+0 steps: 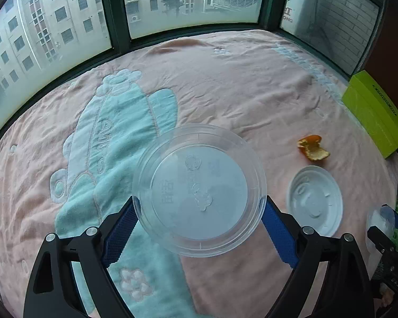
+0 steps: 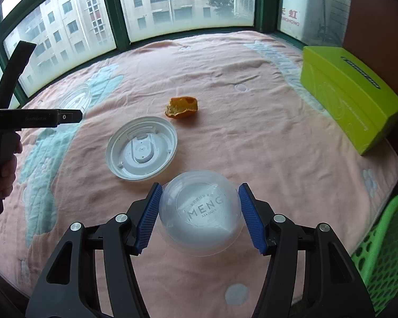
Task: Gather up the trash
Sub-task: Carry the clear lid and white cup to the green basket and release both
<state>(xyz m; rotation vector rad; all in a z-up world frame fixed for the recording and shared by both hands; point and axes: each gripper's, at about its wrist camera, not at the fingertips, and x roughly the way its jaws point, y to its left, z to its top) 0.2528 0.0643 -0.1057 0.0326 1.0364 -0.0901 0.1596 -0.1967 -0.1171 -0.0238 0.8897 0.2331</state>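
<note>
So my left gripper [image 1: 199, 220] is clamped across a big clear plastic lid [image 1: 199, 190], blue pads tight on both sides of its rim, over the pink blanket [image 1: 238, 84]. My right gripper [image 2: 200, 212] has a clear dome lid [image 2: 200, 214] squeezed between its pads near the green basket [image 2: 384, 254]. A white cup lid [image 2: 142, 151] and a bit of orange peel [image 2: 181, 107] lie on the blanket, close together. Green box [image 2: 347, 95] sits off right.
</note>
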